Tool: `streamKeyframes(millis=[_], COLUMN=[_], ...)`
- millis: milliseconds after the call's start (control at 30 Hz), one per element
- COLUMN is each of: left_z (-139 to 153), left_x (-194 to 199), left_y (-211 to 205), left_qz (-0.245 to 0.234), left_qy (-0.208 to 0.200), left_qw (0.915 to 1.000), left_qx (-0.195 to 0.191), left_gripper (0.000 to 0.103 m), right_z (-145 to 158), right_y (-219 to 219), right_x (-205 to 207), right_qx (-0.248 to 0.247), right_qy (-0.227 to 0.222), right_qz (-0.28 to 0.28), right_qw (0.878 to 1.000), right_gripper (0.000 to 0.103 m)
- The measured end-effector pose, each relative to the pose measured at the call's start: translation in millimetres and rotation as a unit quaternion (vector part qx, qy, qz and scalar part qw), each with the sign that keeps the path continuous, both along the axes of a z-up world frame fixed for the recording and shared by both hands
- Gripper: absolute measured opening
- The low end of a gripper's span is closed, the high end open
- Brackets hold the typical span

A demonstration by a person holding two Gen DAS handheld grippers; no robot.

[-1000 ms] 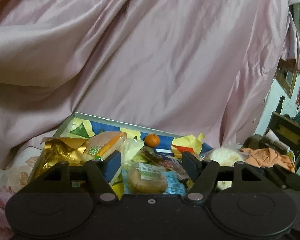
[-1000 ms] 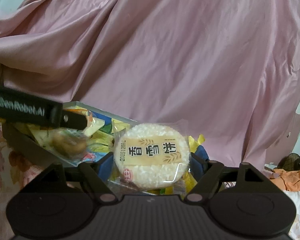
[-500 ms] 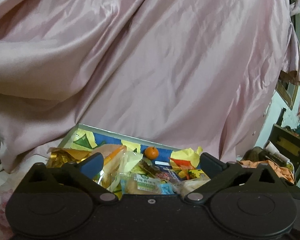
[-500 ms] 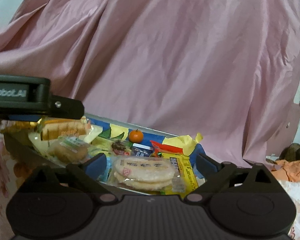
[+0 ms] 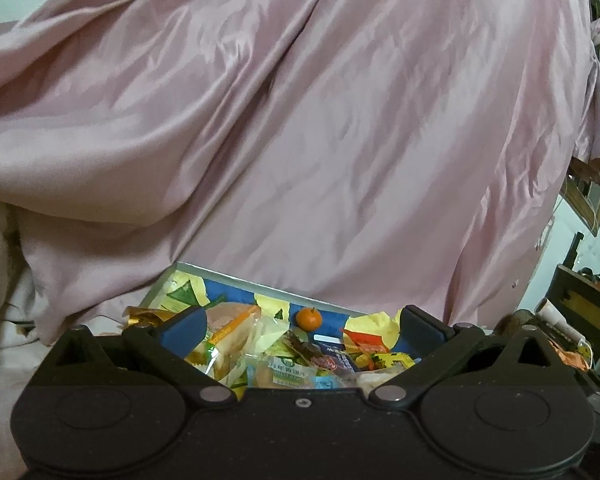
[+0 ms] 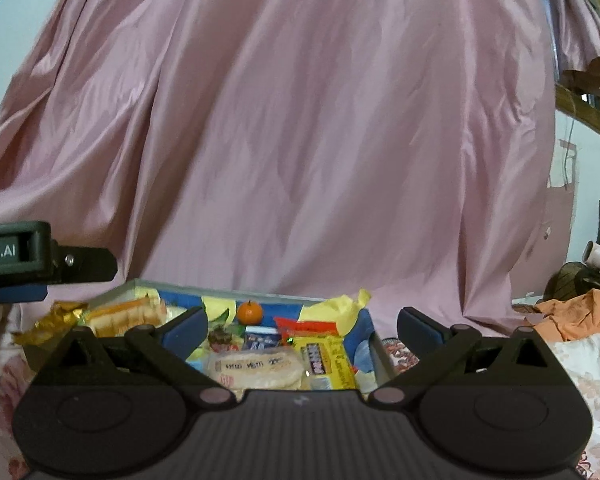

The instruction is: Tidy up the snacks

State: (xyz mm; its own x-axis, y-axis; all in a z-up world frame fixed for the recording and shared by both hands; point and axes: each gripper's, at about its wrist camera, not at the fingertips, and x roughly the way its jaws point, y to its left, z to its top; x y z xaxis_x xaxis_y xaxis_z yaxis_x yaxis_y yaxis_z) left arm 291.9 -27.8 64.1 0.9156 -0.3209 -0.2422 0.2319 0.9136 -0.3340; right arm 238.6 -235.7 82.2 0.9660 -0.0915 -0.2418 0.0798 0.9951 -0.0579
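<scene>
Box (image 6: 256,294): lies on the bed (image 6: 592,364), its far wall against the hanging cloth (image 6: 300,120).
Small orange (image 6: 249,311): in the box, by the far wall.
Round cracker pack (image 6: 256,368): in the box, nearest the right wrist camera, in front of the small orange.
Bread pack (image 6: 128,314): in the box, at its left end.
Foil wrapper (image 6: 50,322): left of the bread pack, over the box's left edge.
Crumpled clothes (image 6: 580,316): right of the box, well apart.

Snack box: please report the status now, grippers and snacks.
Left gripper and right gripper open, both empty. Rice cracker pack lies in snack box. Nothing in the way.
</scene>
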Motion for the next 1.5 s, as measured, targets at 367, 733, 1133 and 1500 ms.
streamKeyframes(millis=[367,733,1133,1500], left_z=[23.9,33.0,31.4,15.4], left_x=[-35.0,-74.6,-117.7,-159.2], left_y=[3.8,6.5,2.4,-1.8], left_qz=[0.026,0.053,0.056,0.045], left_qy=[-0.007,-0.012,-0.005,0.013], left_qw=[0.9996,0.9984,0.9976,0.9960], left_qx=[0.010,0.019,0.041,0.076], left_gripper=[0.102,0.102,0.102,0.102], right_z=[26.1,41.3,46.2,40.6], right_y=[-12.9,-20.3,-28.7,-36.1], right_x=[-37.5,-67.5,-107.5,-144.9], right_qx=[0.015,0.036,0.052,0.049], right_qy=[-0.040,-0.068,-0.072,-0.055], right_qz=[-0.006,-0.002,0.002,0.008], right_qw=[0.999,0.997,0.996,0.997], right_gripper=[0.103,0.103,0.103,0.103])
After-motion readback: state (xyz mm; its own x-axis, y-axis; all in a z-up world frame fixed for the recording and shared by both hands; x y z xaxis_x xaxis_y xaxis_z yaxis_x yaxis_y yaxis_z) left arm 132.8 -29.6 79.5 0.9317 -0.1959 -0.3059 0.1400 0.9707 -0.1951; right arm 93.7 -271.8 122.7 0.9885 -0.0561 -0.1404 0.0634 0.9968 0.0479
